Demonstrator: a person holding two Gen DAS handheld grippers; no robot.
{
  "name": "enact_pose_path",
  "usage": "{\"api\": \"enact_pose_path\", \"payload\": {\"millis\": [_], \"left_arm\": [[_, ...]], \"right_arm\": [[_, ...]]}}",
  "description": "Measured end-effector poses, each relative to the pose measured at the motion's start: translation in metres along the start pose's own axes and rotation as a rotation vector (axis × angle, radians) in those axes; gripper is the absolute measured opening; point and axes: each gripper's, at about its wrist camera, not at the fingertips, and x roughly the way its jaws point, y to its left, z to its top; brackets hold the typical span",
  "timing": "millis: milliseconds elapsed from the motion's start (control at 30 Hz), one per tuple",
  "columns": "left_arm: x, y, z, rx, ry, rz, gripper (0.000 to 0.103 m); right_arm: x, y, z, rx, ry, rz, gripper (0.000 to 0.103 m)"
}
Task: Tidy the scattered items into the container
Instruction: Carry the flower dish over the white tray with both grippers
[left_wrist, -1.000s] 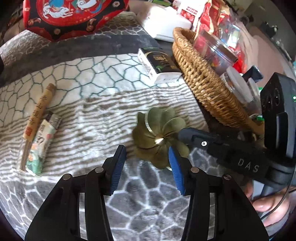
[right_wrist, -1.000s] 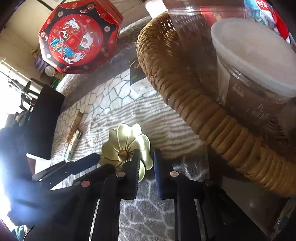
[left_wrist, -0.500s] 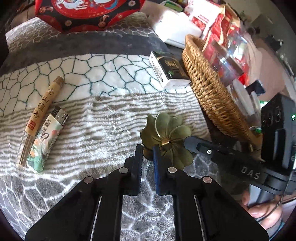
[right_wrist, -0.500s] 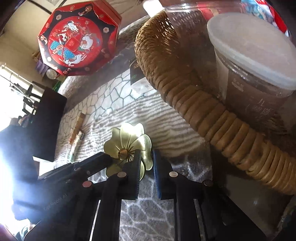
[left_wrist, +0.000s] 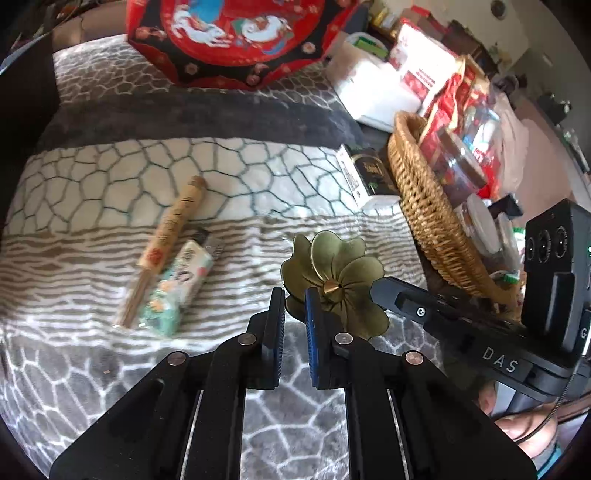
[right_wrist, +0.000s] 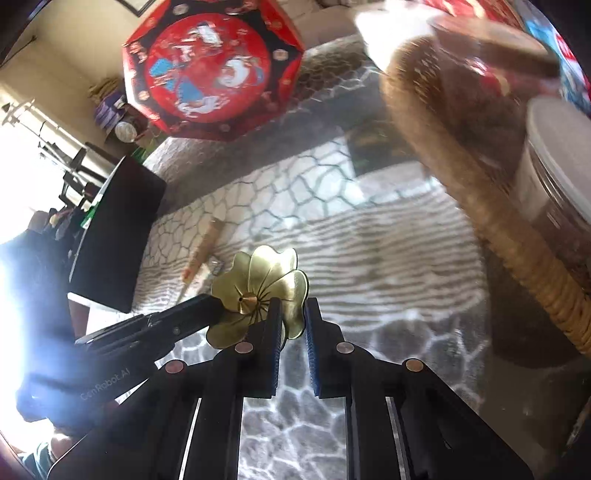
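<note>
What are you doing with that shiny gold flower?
A person is tidying up with two hand-held grippers. Both the left gripper and the right gripper have their jaws pinched on the brass flower dish. The wicker basket is beside it. An incense tube and lighter wait on the blanket.

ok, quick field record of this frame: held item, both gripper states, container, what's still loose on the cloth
held item: brass flower dish, lifted off the patterned cloth
left gripper: jaws shut on the dish's left petal edge
right gripper: jaws shut on the dish's right petal edge
container: wicker basket, right of the dish, already holding jars
still loose: incense tube and lighter side by side; dark box beside the basket
background: red octagonal tin
</note>
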Motion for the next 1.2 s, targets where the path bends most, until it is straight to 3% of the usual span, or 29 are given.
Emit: {"api": "enact_pose_path", "payload": {"millis": [300, 733, 1200], "left_arm": [[-0.067, 0.038, 0.015, -0.035, -0.098, 0.011, 0.01], [-0.171, 0.134, 0.041, -0.14, -0.247, 0.046, 0.01], [-0.228, 0.271, 0.045, -0.284, -0.316, 0.113, 0.01]], "right_arm": [[0.006, 0.068, 0.018, -0.088, -0.008, 0.049, 0.013], [0.028, 0.214, 0.06, -0.256, -0.005, 0.135, 0.013], [0.124, 0.344, 0.073, -0.366, 0.096, 0.219, 0.013]]}}
